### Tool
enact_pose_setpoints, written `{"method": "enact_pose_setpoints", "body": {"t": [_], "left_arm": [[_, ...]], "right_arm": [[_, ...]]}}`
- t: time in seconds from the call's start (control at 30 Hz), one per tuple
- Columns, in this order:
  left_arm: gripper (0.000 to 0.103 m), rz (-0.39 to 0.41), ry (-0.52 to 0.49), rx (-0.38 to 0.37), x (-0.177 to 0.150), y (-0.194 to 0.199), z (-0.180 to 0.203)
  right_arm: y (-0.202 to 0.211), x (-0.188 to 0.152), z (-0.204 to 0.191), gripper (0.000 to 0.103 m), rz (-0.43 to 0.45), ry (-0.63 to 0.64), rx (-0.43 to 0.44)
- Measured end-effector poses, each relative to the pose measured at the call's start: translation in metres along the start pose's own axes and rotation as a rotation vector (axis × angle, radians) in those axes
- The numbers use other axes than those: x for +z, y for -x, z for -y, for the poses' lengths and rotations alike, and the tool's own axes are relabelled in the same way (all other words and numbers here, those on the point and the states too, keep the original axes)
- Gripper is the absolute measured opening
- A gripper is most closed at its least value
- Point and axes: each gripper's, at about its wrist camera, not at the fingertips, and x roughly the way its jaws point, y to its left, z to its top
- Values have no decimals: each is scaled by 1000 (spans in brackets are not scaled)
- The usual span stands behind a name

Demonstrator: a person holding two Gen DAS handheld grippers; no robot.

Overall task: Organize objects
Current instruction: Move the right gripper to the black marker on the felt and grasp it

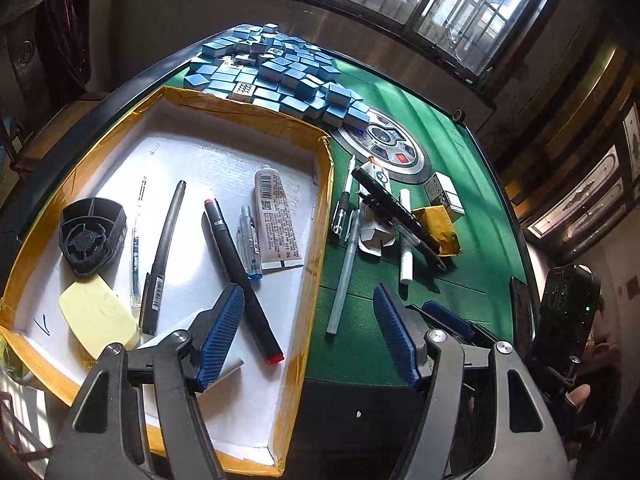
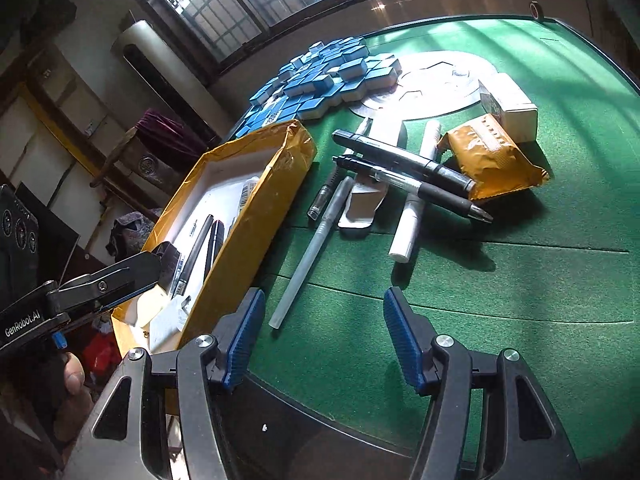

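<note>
left gripper (image 1: 308, 332) hangs over the near right wall of the yellow-taped cardboard tray (image 1: 316, 240), fingers spread wide, nothing between them. one blue pad (image 1: 222, 334) sits above the tray floor, the other above the green desk (image 1: 460, 184).

tray contents, left wrist view: black plastic pen holder (image 1: 93, 236) lying on its side at the left; yellow sticky-note pad (image 1: 98, 316) just in front of it; thin clear refill (image 1: 137, 240); grey capped pen (image 1: 164, 256); black marker with red ends (image 1: 240, 280) lying diagonal, its lower part close beside the left pad; small clear blue-tipped pen (image 1: 249, 242) just beside the marker; white tube with barcode label (image 1: 278, 216) against the right wall.

right gripper (image 2: 324, 336) hovers low over bare green felt just right of the tray, fingers released and empty. the left gripper body shows at the left edge of this view.

still on the desk, outside the tray, in a loose heap: frosted white pen (image 2: 304, 256) lying alone, its near end close to the right gripper's left pad (image 2: 244, 334); black marker (image 2: 400, 160) and black gel pen (image 2: 416, 188) crossed over a white correction-tape dispenser (image 2: 360, 204); white stick (image 2: 412, 216) under them; small dark clear-capped pen (image 2: 324, 196); crumpled yellow packet (image 2: 492, 160); white box (image 2: 512, 112) behind it.

blue mahjong tiles (image 1: 276, 76) piled at the far side, beside the round centre panel (image 1: 384, 144).
</note>
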Motion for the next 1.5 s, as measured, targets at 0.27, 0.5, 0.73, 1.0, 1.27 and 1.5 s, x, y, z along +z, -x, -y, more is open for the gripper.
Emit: {"method": "enact_pose_setpoints", "body": {"t": [0.27,0.5,0.73,1.0,1.27,1.5], "left_arm": [[67,-46,-65,-16,-19,-6,27],[67,-64,-71,-18,-23,-10,30],[67,-68,-73,-28,-22,-12,32],[67,-64,-79,-38,-23,-10,34],[67,-70,-58,-46,-21,-14,26],[67,-73,-60,-48,-22,-16,24]], "right_arm": [[-1,-3,18,56,-9,-34,-45],[10,12,25,56,38,-36,-64],[14,53,35,56,89,15,-133],[-23,90,44,56,8,99,-184],[-38,84,34,34,-56,151,-167],[-34,68,28,21,-53,125,-156]]}}
